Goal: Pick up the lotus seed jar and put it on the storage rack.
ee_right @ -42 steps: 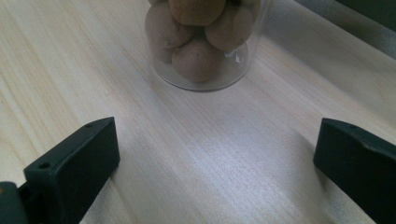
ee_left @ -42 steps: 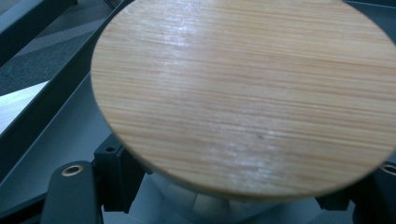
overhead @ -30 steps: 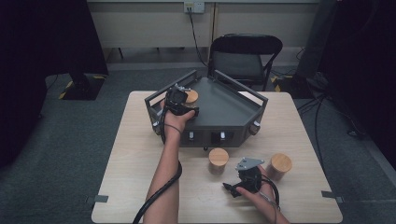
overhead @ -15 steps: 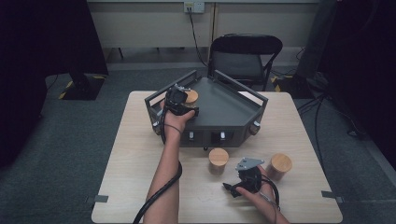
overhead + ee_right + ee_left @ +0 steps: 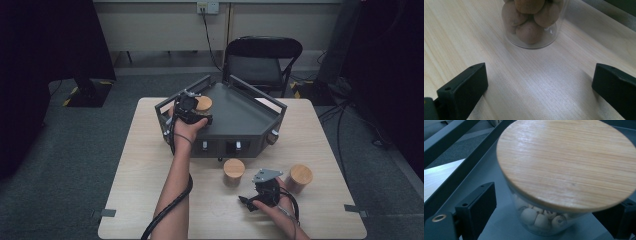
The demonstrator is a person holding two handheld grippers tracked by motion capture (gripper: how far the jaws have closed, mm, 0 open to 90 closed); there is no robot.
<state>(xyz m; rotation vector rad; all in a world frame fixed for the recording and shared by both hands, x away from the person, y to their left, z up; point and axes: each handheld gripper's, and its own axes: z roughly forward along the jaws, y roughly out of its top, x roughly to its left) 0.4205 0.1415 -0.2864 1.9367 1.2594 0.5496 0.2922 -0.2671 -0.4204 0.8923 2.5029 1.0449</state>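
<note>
1. Progress looks like one of three so far: a jar with a bamboo lid (image 5: 203,104) sits upright in the grey tray (image 5: 250,112), near its back-left rail.
2. The left gripper (image 5: 190,111) has its jaws spread wide on either side of that jar (image 5: 554,195); whether they touch the glass I can't tell.
3. Two more jars wait on the table: one (image 5: 233,171) just off the tray's front edge, another (image 5: 298,177) toward the table's right edge.
4. The right gripper (image 5: 264,192) hangs wide open and empty near the table's front edge, aimed at a jar of brown lumps (image 5: 534,22).
5. All the jars stand with their long axis vertical, lids up.
</note>
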